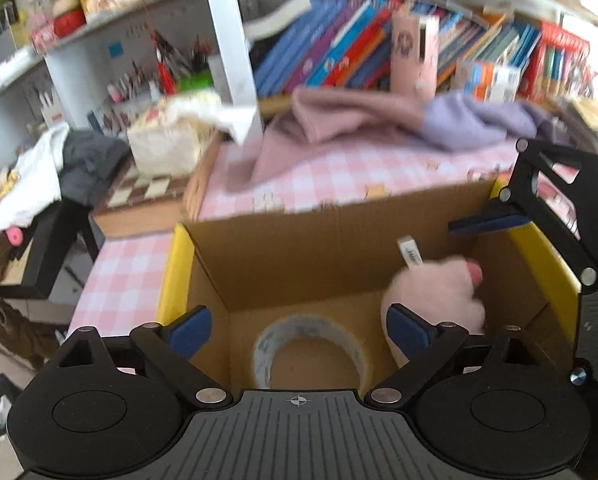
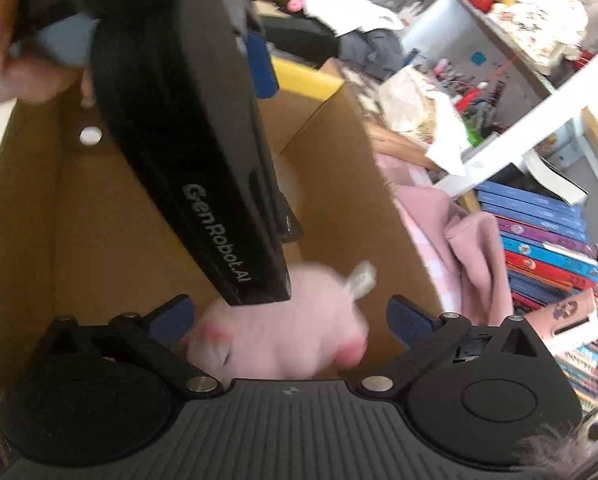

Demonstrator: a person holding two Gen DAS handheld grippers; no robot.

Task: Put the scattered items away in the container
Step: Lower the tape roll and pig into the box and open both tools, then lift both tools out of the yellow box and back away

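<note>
The left gripper (image 1: 299,330) hangs over an open cardboard box (image 1: 283,248), its blue-padded fingers (image 1: 189,332) spread wide and holding nothing. Directly below it, on the box floor, lies a roll of clear tape (image 1: 311,348). Beside the roll, toward the right-hand side of the box, sits a pink plush toy (image 1: 435,296) with a white fabric tag (image 1: 409,252) sticking up from it; one blue pad overlaps the toy in this view, though contact cannot be confirmed. In the right wrist view, the right gripper (image 2: 291,318) is likewise released, its fingers (image 2: 409,318) parted on either side of the plush toy (image 2: 283,336), which is blurred and lies inside the box (image 2: 99,200) just beyond the tips. The black body of the left gripper (image 2: 187,140), held by a hand (image 2: 15,60), crosses the frame above the toy. The box has yellow-edged flaps (image 1: 173,272) and stands on a pink checked cloth (image 1: 339,172). Farther back on that cloth are a crumpled pink garment (image 1: 323,128) and a lilac one (image 1: 479,120), with a row of leaning books (image 1: 359,52) on the shelf behind.
</note>
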